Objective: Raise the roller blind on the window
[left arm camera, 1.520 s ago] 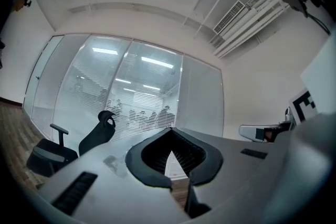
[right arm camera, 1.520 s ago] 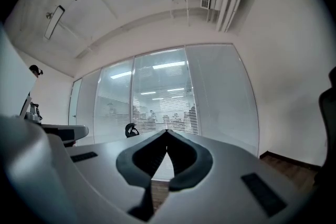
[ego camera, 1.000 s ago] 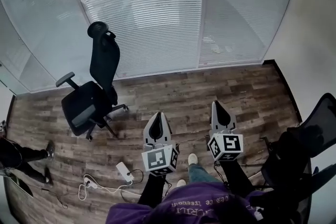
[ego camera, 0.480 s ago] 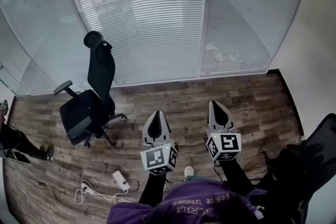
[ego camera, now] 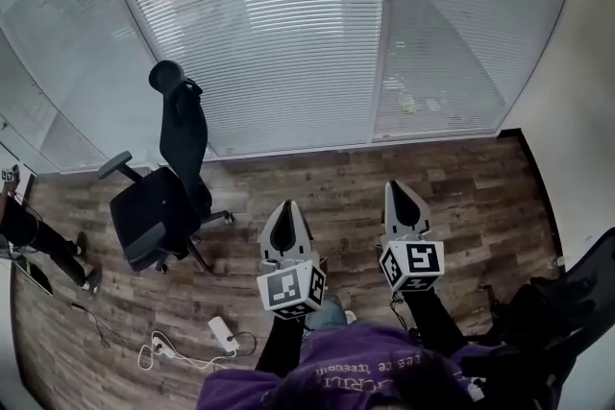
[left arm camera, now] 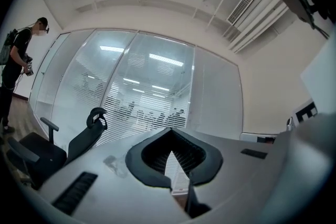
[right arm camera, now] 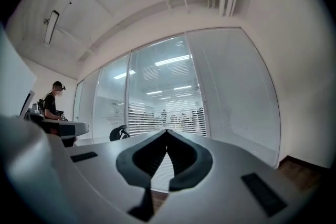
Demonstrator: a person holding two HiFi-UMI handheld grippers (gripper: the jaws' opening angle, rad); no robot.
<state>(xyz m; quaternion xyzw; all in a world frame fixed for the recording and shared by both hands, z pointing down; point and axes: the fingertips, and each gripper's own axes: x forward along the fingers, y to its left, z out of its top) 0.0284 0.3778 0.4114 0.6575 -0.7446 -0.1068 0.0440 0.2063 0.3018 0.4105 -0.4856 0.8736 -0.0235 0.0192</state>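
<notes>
Left tongs (ego camera: 286, 206), right tongs (ego camera: 398, 187): both closed.

Left hand-held gripper (ego camera: 287, 206) and right hand-held gripper (ego camera: 397, 188) point level, jaws together.

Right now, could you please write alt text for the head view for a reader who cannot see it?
Seen from above, a person holds the left gripper and right gripper, both shut and empty, over a wood floor, pointing at a glass wall with a lowered slatted blind. A black office chair stands at left.
</notes>
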